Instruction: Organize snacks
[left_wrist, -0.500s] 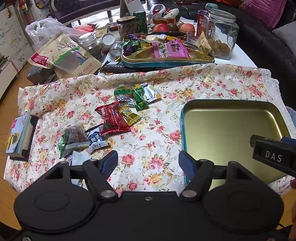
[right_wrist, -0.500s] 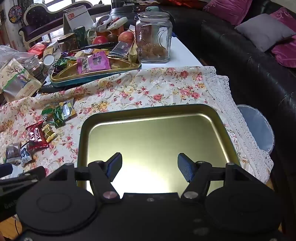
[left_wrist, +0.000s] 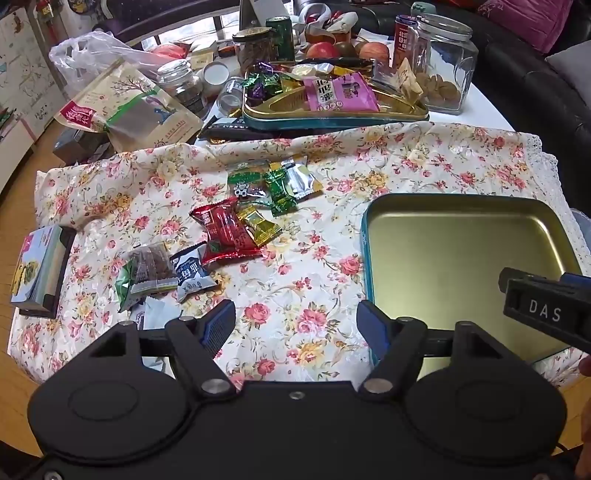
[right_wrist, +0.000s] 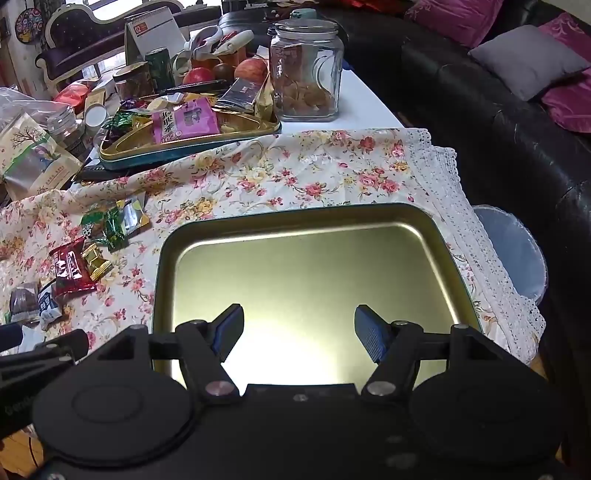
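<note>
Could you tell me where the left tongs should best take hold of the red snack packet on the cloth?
Probably grip the red snack packet across its puffed middle, coming from above. It lies flat, and a gold candy touches its right edge, so an edge grip looks crowded.

You face a white bench (right_wrist: 364, 110) under a floral cloth (right_wrist: 295, 173). A black leather sofa (right_wrist: 517, 122) with pink and grey cushions (right_wrist: 524, 61) runs along your right. Wooden floor (left_wrist: 14, 406) shows at left; daylight enters behind a dark carved settee (right_wrist: 92, 33).
</note>
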